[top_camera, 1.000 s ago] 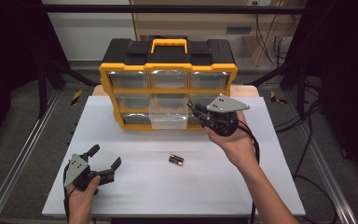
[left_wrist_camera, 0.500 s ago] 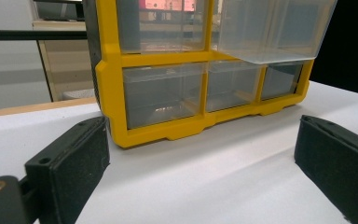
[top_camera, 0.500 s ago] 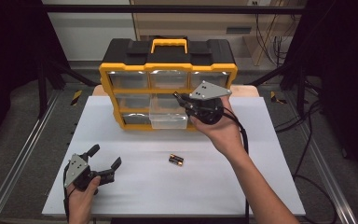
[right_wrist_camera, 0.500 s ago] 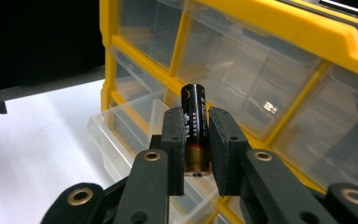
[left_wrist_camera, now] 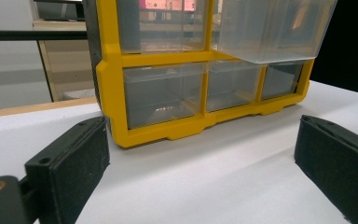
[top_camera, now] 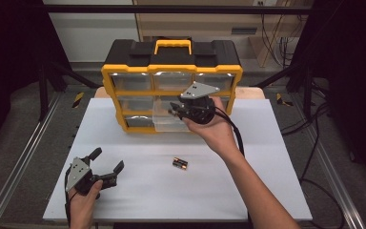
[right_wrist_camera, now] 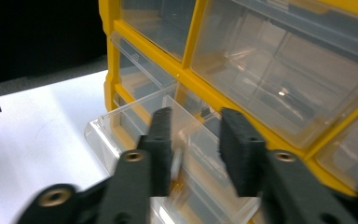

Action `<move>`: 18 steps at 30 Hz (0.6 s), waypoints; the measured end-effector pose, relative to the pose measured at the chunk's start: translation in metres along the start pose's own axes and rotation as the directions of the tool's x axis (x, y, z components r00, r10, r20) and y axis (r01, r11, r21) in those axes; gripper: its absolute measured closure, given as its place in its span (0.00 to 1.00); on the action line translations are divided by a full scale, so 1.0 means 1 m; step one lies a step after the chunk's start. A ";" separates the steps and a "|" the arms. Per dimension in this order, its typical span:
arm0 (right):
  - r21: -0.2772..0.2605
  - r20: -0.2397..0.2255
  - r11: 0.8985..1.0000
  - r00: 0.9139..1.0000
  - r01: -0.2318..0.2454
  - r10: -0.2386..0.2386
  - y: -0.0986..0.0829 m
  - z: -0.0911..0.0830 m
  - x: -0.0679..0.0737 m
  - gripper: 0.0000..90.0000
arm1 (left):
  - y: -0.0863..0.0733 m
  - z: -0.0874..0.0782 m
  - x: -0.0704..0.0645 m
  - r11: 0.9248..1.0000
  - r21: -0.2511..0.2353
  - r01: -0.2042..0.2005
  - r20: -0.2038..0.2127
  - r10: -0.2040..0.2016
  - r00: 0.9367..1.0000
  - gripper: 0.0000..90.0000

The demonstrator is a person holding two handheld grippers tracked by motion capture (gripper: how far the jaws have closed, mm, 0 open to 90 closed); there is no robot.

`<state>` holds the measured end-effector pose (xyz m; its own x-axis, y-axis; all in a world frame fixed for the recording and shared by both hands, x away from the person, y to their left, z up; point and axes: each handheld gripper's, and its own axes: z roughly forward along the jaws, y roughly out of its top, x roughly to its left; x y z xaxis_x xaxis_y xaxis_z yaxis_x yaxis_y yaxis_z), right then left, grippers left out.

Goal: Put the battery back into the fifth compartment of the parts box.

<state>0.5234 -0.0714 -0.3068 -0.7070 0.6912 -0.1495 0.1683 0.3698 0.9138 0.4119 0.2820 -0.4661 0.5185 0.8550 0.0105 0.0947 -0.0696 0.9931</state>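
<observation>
- The left gripper [top_camera: 106, 168] is held low over the near left corner of the white rectangular table top [top_camera: 267, 191]; its jaws are spread wide, nothing between them.
- A small black and orange cylindrical battery [top_camera: 180, 164] is seen lying on its side near the middle of the table top, closer to the near edge, well apart from both grippers.
- The right gripper [top_camera: 173, 110] is raised at the pulled-out clear plastic drawer [top_camera: 164, 121] of the bottom row; its jaws are parted with a narrow gap. In the right gripper view the drawer's near wall [right_wrist_camera: 135, 116] is seen just past the jaw tips; contact cannot be told.
- The yellow and black plastic drawer organizer with a yellow carry handle [top_camera: 171, 69] is set at the far edge.
</observation>
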 end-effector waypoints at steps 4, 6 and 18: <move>0.008 0.015 0.999 0.999 -0.033 0.033 -0.005 -0.013 0.001 0.36 | 0.000 -0.002 0.005 1.000 -0.006 0.015 -0.014 -0.016 1.000 0.03; 0.015 0.012 0.999 0.999 -0.039 0.039 -0.008 -0.019 0.001 0.29 | 0.000 -0.003 0.006 1.000 -0.010 0.019 -0.020 -0.019 1.000 0.03; 0.075 0.040 0.994 0.996 -0.080 0.077 -0.045 -0.039 0.000 0.12 | 0.000 -0.002 0.005 1.000 -0.011 0.015 -0.016 -0.015 1.000 0.03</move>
<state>0.4890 -0.1117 -0.3334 -0.6641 0.7418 -0.0936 0.2753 0.3590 0.8918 0.4128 0.2877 -0.4660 0.5032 0.8642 -0.0023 0.0928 -0.0514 0.9944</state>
